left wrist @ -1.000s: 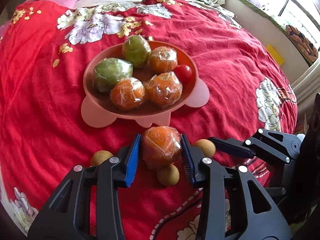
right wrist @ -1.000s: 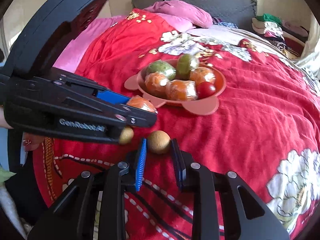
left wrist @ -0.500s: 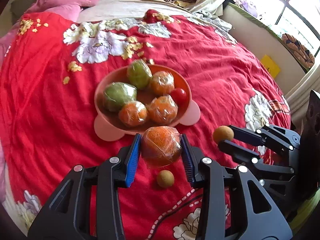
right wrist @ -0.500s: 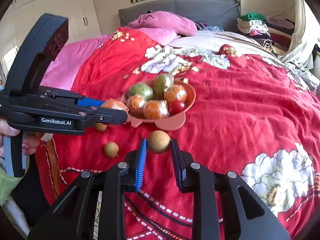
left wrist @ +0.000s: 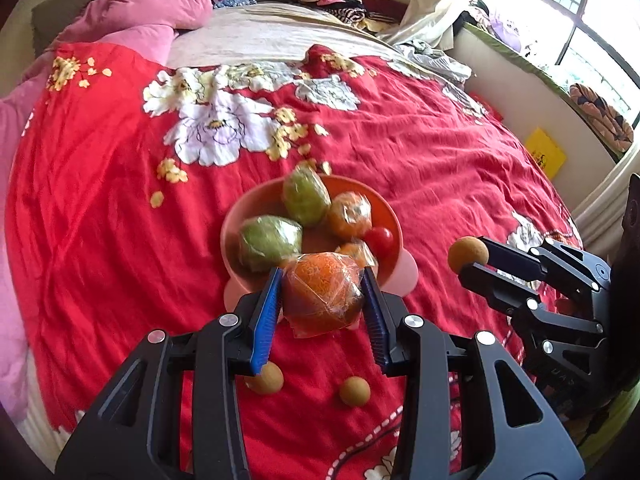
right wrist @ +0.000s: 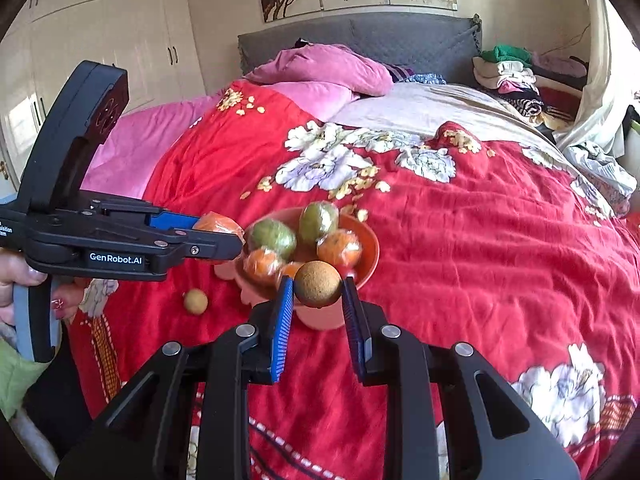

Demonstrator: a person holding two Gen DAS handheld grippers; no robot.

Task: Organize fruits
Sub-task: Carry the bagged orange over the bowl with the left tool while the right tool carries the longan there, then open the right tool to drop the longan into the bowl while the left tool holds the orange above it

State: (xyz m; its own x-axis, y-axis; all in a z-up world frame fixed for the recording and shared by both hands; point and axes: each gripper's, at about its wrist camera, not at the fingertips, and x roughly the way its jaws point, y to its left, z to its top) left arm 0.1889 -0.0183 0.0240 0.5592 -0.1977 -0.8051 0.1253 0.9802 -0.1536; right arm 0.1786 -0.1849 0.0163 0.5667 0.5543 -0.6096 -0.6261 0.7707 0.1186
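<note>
My left gripper [left wrist: 322, 300] is shut on a plastic-wrapped orange [left wrist: 323, 292] and holds it in the air just in front of the orange bowl [left wrist: 232, 232]. My right gripper [right wrist: 318, 300] is shut on a small brown longan [right wrist: 318, 284], also held above the bed near the bowl [right wrist: 370, 256]. The bowl holds two wrapped green fruits [left wrist: 270, 240], wrapped oranges [left wrist: 351, 216] and a cherry tomato [left wrist: 380, 240]. Two loose longans [left wrist: 354, 391] lie on the red bedspread below my left gripper; one [right wrist: 196, 301] shows in the right wrist view.
The red floral bedspread [left wrist: 420, 152] covers the bed. Pink pillows [right wrist: 320, 72] and a grey headboard [right wrist: 400, 40] are at the far end. Folded clothes [right wrist: 504, 72] are stacked at the back right. A window ledge [left wrist: 560, 92] runs along the right.
Both grippers have risen from the bedspread, each carrying its fruit. The bowl and the loose longans now look farther below.
</note>
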